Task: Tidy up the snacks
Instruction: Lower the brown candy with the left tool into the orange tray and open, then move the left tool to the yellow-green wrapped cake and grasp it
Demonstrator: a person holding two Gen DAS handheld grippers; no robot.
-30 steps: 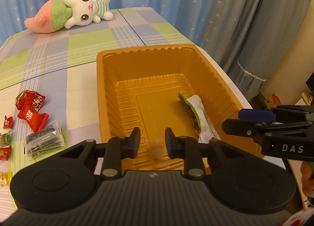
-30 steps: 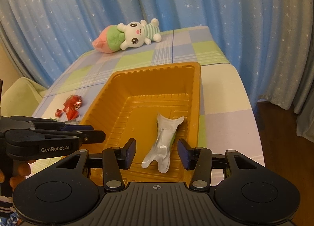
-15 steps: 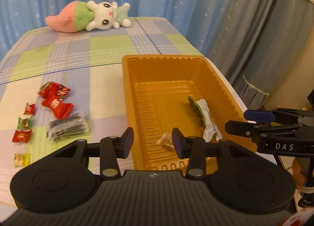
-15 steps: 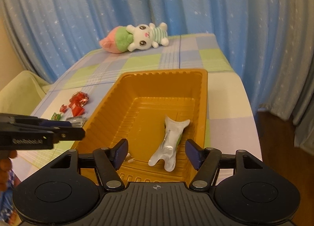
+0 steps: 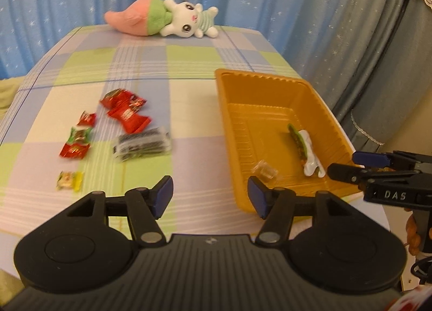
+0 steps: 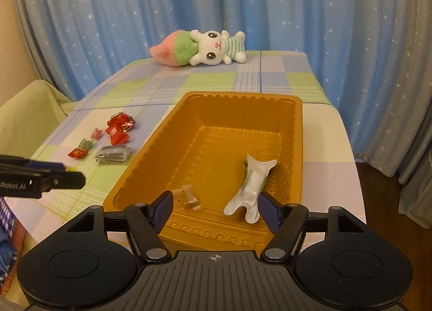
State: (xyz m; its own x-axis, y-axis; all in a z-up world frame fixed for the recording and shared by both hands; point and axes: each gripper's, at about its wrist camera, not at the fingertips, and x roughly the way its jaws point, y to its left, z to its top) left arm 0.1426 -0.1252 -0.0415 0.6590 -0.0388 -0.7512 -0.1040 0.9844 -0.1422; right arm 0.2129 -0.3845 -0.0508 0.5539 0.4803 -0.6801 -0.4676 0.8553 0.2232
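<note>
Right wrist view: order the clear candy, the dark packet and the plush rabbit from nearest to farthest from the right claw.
1. Clear candy: in the orange tray, just ahead of the right claw.
2. Dark packet: on the cloth, left of the tray.
3. Plush rabbit: at the far edge.

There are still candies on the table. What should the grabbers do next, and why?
Probably the left gripper should swing over to the dark packet, the loose snack nearest the tray. Its jaws are opening with nothing between them. Only a silver pouch and a clear-wrapped candy lie in the tray, while the red candies wait on the tablecloth.
</note>
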